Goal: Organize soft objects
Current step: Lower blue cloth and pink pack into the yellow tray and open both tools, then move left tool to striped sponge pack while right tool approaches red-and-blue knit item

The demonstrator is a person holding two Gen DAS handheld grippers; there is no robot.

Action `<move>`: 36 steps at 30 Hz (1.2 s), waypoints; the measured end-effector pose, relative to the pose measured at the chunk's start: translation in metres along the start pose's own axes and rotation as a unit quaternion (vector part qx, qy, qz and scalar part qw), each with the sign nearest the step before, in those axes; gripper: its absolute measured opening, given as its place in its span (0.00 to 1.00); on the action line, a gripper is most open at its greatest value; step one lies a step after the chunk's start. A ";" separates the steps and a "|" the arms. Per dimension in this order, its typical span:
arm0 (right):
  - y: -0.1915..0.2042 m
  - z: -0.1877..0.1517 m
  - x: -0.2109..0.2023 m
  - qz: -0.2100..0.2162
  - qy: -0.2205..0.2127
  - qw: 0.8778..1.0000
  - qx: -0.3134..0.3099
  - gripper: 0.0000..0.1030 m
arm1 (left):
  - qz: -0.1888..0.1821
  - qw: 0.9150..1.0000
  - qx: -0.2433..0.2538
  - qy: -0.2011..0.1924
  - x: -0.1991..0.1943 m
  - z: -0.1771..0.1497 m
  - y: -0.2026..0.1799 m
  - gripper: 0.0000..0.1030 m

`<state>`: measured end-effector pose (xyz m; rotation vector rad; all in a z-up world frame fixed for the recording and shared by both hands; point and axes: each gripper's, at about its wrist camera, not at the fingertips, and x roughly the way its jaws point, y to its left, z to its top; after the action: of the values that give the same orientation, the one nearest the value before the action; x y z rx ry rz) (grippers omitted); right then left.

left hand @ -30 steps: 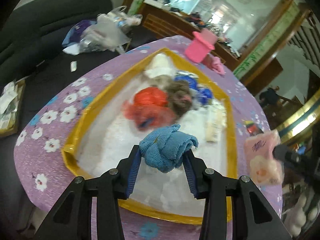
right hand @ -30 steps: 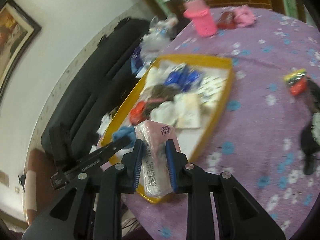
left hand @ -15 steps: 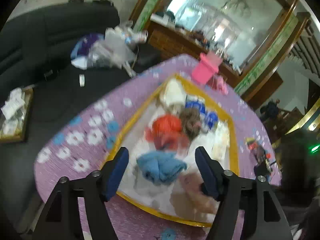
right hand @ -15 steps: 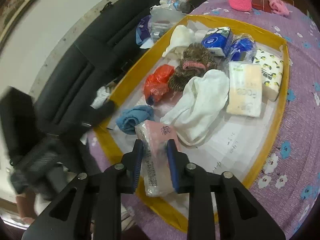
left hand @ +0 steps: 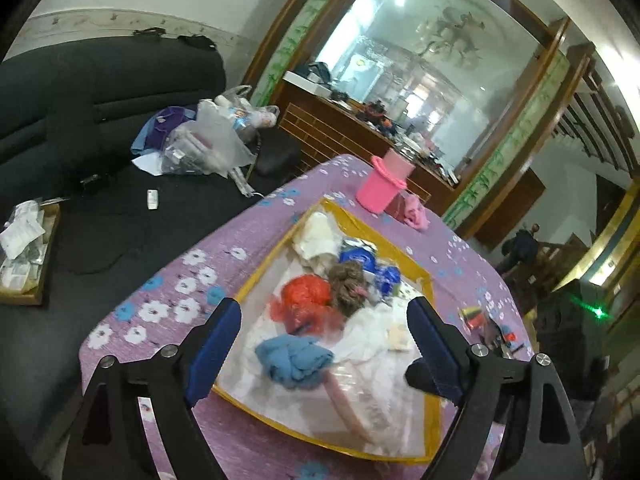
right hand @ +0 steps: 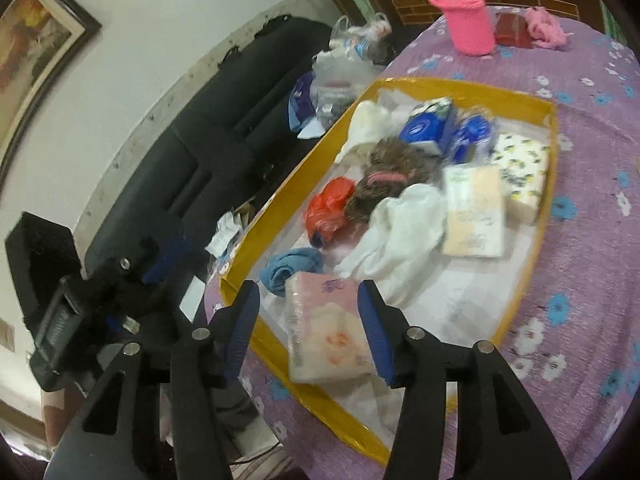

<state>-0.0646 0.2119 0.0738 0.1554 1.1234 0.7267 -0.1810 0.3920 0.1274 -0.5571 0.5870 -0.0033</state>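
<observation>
Pink tissue pack (right hand: 328,328) between parted fingers (right hand: 246,320)

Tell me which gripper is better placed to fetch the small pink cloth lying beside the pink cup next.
Probably left: the left gripper is open and clear of the tray, while the right gripper is open with the pink tissue pack between its fingers. The pink cloth is far from both.
</observation>
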 end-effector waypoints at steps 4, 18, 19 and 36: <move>-0.014 -0.004 -0.027 -0.013 -0.022 1.000 0.009 0.49 | -0.008 0.999 0.029 0.011 -0.001 -0.001 -0.021 0.85; -0.170 -0.064 -0.201 -0.154 -0.128 0.971 0.134 0.48 | -0.065 0.985 0.127 0.095 0.042 -0.025 -0.123 0.86; -0.182 -0.066 -0.211 -0.162 -0.135 0.967 0.147 0.48 | -0.068 0.983 0.135 0.102 0.048 -0.026 -0.132 0.86; -0.306 -0.062 -0.288 -0.199 -0.181 0.931 0.247 0.48 | -0.070 0.943 0.249 0.210 0.164 -0.012 -0.261 0.86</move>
<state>-0.0469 -0.2095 0.1253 0.4550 0.9200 0.0327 -0.0106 0.1373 0.1631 -0.0971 0.9248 -0.4035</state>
